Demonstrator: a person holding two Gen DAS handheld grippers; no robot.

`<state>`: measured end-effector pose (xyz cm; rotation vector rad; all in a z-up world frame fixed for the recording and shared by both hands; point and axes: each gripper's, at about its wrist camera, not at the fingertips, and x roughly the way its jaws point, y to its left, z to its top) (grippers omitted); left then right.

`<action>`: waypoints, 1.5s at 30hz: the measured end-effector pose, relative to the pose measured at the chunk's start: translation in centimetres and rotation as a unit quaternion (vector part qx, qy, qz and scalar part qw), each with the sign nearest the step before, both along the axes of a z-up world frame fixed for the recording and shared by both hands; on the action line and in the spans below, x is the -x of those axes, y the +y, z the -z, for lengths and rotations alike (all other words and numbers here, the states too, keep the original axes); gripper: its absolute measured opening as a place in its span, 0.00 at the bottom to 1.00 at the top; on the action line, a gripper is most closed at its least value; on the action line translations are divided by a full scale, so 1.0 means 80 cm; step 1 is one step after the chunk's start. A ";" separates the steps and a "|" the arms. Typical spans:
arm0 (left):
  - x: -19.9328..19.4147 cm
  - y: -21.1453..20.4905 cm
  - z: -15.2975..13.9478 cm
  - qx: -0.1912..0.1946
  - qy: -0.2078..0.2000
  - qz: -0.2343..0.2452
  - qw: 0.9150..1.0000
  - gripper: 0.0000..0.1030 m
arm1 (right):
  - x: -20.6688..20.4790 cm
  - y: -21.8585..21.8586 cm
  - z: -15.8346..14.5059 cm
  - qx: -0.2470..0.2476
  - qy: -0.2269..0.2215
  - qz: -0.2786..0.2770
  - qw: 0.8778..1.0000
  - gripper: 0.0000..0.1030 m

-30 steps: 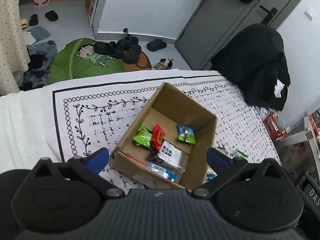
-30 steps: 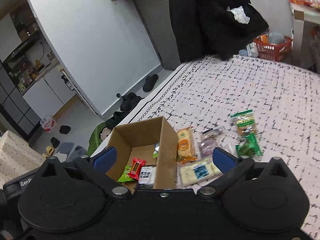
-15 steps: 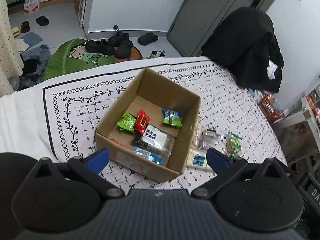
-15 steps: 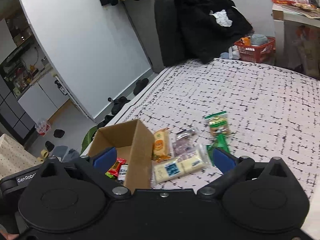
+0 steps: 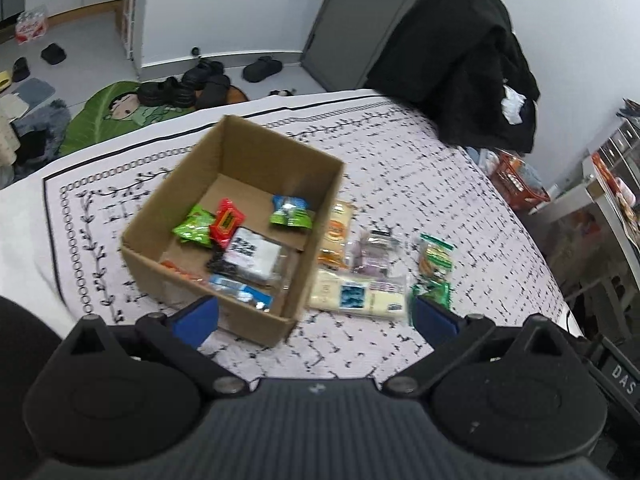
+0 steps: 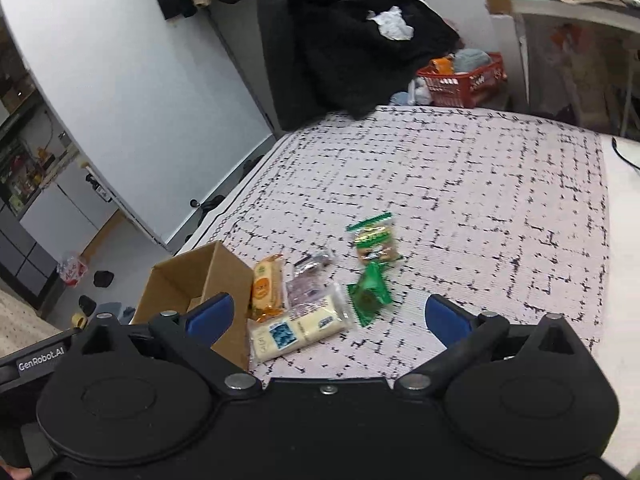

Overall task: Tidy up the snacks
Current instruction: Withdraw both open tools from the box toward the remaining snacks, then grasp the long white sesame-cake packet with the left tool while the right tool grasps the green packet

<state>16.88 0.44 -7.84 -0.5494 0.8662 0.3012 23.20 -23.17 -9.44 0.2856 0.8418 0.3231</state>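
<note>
An open brown cardboard box (image 5: 236, 236) at frame centre-left holds several bright packets, five more snacks (image 5: 356, 294) lie just right of it on the patterned tabletop (image 6: 460, 200), wide bare cloth beyond, both grippers' jaws spread empty

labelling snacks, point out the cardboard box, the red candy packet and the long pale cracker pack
cardboard box (image 5: 256, 322), left wrist view, near outer wall
red candy packet (image 5: 226, 222), left wrist view, packet centre
long pale cracker pack (image 6: 298, 328), right wrist view, middle of wrapper
</note>
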 end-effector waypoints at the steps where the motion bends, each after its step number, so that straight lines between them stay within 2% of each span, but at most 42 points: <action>1: -0.003 -0.004 0.001 -0.001 -0.001 0.004 1.000 0.99 | -0.002 -0.005 0.003 -0.001 0.003 0.003 1.000 1.00; 9: -0.030 -0.039 0.010 -0.030 0.002 0.047 0.998 0.98 | -0.017 -0.028 0.026 -0.022 0.025 0.015 0.999 0.95; 14: -0.052 -0.060 0.020 -0.061 0.011 0.088 0.994 0.96 | -0.028 -0.039 0.043 -0.042 0.041 0.023 0.998 0.93; 19: -0.077 -0.081 0.034 -0.097 0.029 0.143 0.985 0.96 | -0.040 -0.041 0.059 -0.043 0.050 0.023 0.998 0.89; 26: -0.109 -0.093 0.061 -0.119 0.056 0.179 0.975 0.91 | -0.059 -0.043 0.088 -0.066 0.079 0.022 0.994 0.79; 30: -0.127 -0.101 0.076 -0.137 0.071 0.206 0.966 0.90 | -0.070 -0.042 0.104 -0.077 0.095 0.020 0.992 0.75; 36: -0.156 -0.112 0.101 -0.142 0.096 0.229 0.958 0.88 | -0.087 -0.041 0.128 -0.088 0.119 0.023 0.989 0.72; 40: -0.170 -0.114 0.116 -0.132 0.111 0.236 0.956 0.88 | -0.096 -0.046 0.141 -0.098 0.128 0.028 0.987 0.72; 43: -0.177 -0.120 0.129 -0.152 0.119 0.250 0.949 0.88 | -0.102 -0.051 0.150 -0.104 0.137 0.037 0.984 0.71; 45: -0.183 -0.121 0.135 -0.149 0.124 0.257 0.947 0.88 | -0.104 -0.051 0.153 -0.108 0.137 0.035 0.984 0.71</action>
